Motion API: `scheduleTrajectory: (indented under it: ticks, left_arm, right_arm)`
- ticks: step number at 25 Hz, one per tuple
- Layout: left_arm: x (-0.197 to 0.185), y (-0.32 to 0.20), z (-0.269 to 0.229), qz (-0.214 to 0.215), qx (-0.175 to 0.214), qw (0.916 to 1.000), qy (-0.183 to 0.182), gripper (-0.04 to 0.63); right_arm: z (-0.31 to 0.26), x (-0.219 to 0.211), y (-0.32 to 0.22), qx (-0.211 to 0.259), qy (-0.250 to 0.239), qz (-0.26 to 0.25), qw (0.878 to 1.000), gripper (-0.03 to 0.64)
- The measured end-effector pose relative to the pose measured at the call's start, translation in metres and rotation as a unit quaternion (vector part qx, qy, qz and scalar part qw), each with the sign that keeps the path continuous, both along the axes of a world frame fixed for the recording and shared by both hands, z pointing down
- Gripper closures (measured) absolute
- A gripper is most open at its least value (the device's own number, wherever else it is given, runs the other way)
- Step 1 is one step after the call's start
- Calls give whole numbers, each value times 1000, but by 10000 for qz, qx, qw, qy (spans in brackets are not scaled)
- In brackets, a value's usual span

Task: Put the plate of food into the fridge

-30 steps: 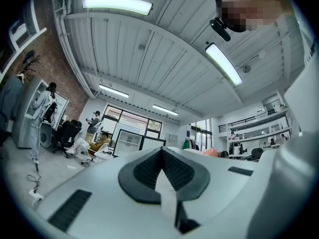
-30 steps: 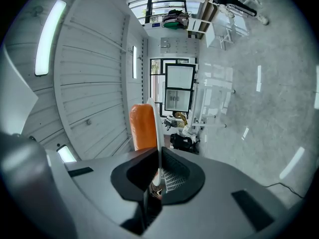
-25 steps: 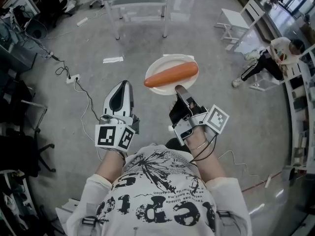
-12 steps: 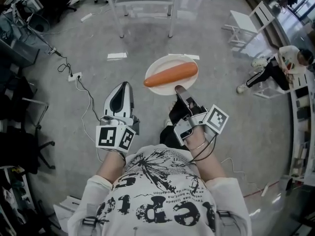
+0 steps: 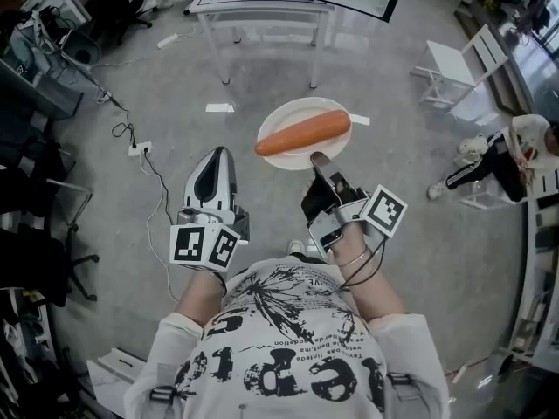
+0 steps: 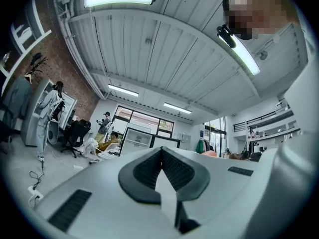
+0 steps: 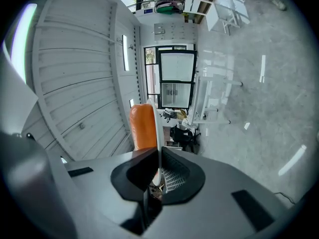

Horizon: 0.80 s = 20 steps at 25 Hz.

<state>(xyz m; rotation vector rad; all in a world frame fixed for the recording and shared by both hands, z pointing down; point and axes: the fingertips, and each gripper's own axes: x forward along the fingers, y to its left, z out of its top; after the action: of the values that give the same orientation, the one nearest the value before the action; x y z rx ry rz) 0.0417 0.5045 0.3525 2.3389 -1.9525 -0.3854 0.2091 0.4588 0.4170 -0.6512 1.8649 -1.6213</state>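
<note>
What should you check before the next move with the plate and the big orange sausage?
1. Right gripper shut on the plate at its rim: ok.
2. Sausage lying across the plate: ok.
3. Left gripper shut and empty, free to help: ok.
4. Floor cable off to the left side: ok.
5. Fridge door open: cannot tell, no fridge plainly in view.

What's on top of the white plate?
One long orange sausage lies across the plate. The surface beneath it is hidden, and the right gripper covers the near rim.
</note>
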Motion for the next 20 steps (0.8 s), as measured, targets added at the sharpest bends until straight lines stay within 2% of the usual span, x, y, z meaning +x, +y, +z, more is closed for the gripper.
scheduleTrajectory:
  ticks: [4, 8, 13, 20]
  left_arm:
    - [18, -32, -5, -105, 46, 9998, -184, 588]
    - [24, -65, -7, -65, 33, 9999, -138, 588]
    - [14, -104, -5, -34, 102, 9999, -18, 588]
    - [-21, -188, -9, 350, 189, 9990, 196, 588]
  right_arm:
    - [-1, 13, -38, 8, -1, -143, 9999, 600]
    - [-1, 18, -76, 1, -89, -149, 9998, 600]
    - [7, 9, -115, -68, -142, -123, 9998, 600]
    - [3, -27, -187, 57, -121, 82, 9999, 600]
